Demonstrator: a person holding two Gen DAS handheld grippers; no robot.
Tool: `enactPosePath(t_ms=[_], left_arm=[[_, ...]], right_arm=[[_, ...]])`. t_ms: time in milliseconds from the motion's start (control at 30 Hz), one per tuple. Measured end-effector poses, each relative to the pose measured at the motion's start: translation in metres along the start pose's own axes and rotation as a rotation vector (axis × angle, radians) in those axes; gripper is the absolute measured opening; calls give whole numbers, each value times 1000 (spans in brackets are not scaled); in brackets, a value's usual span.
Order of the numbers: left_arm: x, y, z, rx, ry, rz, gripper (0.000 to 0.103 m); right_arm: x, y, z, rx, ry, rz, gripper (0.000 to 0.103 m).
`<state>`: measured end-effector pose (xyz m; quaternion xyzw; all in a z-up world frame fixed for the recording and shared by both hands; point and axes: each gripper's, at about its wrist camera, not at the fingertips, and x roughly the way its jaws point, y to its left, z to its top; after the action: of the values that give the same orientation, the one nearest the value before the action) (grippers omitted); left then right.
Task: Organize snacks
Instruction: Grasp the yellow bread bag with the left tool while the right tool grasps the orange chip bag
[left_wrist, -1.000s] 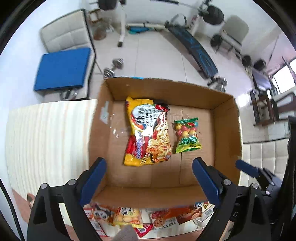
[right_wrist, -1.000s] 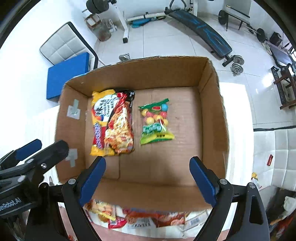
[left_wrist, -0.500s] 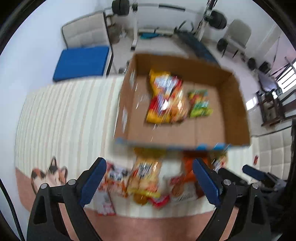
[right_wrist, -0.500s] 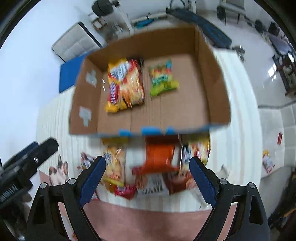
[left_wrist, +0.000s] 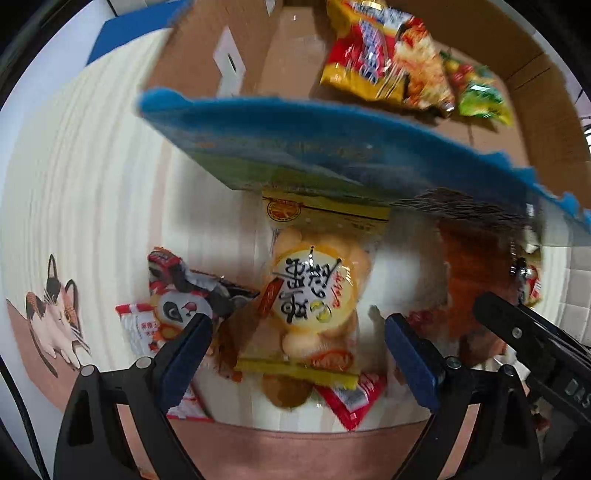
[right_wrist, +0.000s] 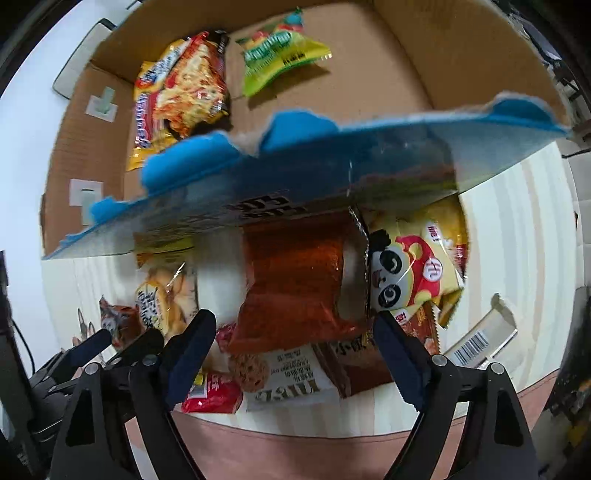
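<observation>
Snacks (left_wrist: 314, 295) lie piled on the desk (left_wrist: 92, 184) just in front of the box (right_wrist: 461, 74), which holds a noodle pack (right_wrist: 181, 96) and a candy bag (right_wrist: 277, 51), while left gripper (left_wrist: 297, 349) and right gripper (right_wrist: 293, 349) hover over the pile, jaws wide and empty.

A striped cream mat (left_wrist: 92, 177) covers the surface, with a cat picture (left_wrist: 55, 314) printed at nine o'clock. A white barcoded carton (right_wrist: 480, 339) lies at four o'clock in the right view.
</observation>
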<state>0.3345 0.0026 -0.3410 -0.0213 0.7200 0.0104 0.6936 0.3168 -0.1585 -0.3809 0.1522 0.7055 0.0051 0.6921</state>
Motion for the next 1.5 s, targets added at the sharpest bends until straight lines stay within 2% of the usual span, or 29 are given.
enactPosePath(t_ms=[100, 133, 200, 333, 433, 467, 700, 1000, 1200, 1333, 1400, 1500], left_arm=[[10, -7, 8, 28, -3, 32, 95], [12, -10, 10, 39, -6, 45, 95], [14, -16, 13, 64, -16, 76, 94], [16, -25, 10, 113, -27, 109, 77], [19, -34, 1, 126, -7, 88, 54], [21, -35, -3, 130, -4, 88, 53], [28, -37, -40, 138, 8, 93, 52], [37, -23, -91, 79, 63, 54, 54], [48, -11, -85, 49, 91, 31, 60], [59, -18, -79, 58, 90, 47, 65], [60, -25, -88, 61, 89, 53, 66], [60, -28, -77, 59, 91, 57, 68]], right_arm=[[9, 0, 2, 14, 14, -6, 84], [11, 0, 3, 17, 19, -11, 78], [15, 0, 2, 20, 23, -12, 74], [14, 0, -3, 8, 11, -27, 70], [15, 0, -11, -6, 24, -36, 69], [15, 0, -14, -10, 26, -40, 68], [16, -6, -47, -51, 59, -44, 66], [23, -17, -95, -87, 114, -40, 66], [29, -18, -86, -54, 119, -16, 68], [32, -21, -72, -34, 137, -12, 69], [34, -20, -69, -30, 141, -13, 69], [38, -25, -65, -9, 151, -8, 70]])
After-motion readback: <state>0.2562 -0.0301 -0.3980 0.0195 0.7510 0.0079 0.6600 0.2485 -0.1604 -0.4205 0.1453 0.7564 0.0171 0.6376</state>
